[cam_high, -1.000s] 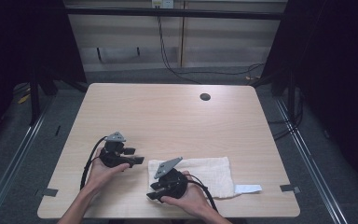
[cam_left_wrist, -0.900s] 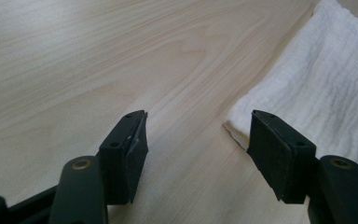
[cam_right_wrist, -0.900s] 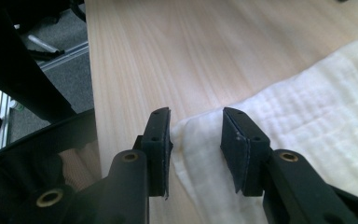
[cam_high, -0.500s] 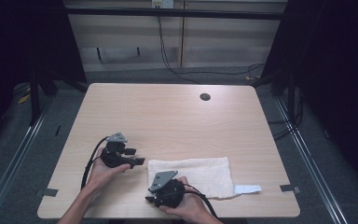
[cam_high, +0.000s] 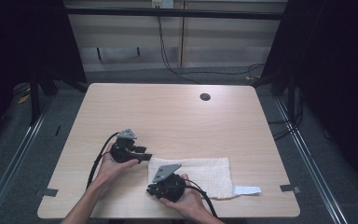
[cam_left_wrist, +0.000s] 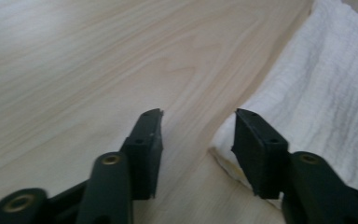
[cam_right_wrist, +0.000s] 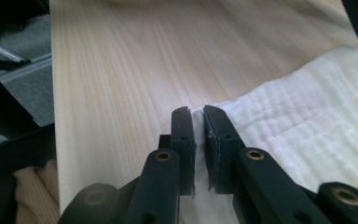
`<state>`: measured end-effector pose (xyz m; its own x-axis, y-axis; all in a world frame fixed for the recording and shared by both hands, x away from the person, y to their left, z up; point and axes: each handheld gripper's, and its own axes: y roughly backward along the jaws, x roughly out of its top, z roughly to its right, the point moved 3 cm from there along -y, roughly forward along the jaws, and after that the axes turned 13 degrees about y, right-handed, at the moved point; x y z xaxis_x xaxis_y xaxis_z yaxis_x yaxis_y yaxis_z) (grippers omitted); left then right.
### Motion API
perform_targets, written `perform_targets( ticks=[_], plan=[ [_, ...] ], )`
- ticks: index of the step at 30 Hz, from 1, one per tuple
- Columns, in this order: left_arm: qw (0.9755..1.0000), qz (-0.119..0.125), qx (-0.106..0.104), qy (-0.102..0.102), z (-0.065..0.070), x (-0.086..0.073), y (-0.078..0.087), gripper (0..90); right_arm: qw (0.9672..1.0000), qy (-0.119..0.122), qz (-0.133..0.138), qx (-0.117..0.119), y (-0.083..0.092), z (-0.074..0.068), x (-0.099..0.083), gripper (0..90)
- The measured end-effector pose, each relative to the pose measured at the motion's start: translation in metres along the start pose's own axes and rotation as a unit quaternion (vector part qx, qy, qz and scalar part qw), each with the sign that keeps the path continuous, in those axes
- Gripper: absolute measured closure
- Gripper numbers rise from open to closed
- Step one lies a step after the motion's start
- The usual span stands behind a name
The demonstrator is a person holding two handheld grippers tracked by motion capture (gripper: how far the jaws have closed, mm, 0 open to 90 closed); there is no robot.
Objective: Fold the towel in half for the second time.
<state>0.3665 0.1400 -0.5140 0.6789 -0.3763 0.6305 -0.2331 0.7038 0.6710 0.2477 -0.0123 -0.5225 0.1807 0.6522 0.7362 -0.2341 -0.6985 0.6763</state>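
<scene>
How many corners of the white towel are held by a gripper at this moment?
1. The right gripper pinches the towel at its near left corner. The left gripper is at the far left corner, jaws apart, not pressing it. The right-side corners lie free.

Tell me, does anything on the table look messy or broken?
Nothing looks broken or spilled. The white towel lies folded flat near the table's front edge, its tag sticking out. The right gripper pinches its corner; the left gripper is open beside another corner.

No legible text — no labels.
</scene>
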Motion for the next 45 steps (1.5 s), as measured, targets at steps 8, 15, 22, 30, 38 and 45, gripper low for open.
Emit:
perform_targets(
  ticks=[8, 15, 22, 30, 38, 45],
  plan=[
    [0.9997, -0.02, -0.009, -0.004, 0.001, 0.001, -0.007, 61.5, 0.9997, -0.019, 0.005, 0.013, 0.0, 0.003, -0.001, 83.0],
    [0.9995, -0.028, -0.011, -0.012, 0.004, -0.001, -0.01, 65.4, 0.9995, -0.024, 0.01, 0.018, 0.0, 0.004, -0.002, 82.8],
    [0.9982, -0.04, -0.006, -0.044, 0.016, -0.004, -0.012, 60.6, 0.9991, -0.032, 0.012, 0.026, 0.0, 0.006, -0.003, 82.6],
    [0.9985, -0.04, -0.006, -0.037, 0.016, -0.004, -0.012, 74.1, 0.999, -0.033, 0.012, 0.029, 0.0, 0.007, -0.003, 82.5],
    [0.9988, -0.037, -0.005, -0.033, 0.019, -0.005, -0.015, 80.8, 0.999, -0.032, 0.006, 0.032, 0.001, 0.006, -0.002, 82.3],
    [0.9989, -0.036, -0.025, -0.017, 0.02, -0.003, -0.011, 84.9, 0.999, -0.032, -0.006, 0.031, 0.004, 0.005, -0.001, 84.0]
  ],
)
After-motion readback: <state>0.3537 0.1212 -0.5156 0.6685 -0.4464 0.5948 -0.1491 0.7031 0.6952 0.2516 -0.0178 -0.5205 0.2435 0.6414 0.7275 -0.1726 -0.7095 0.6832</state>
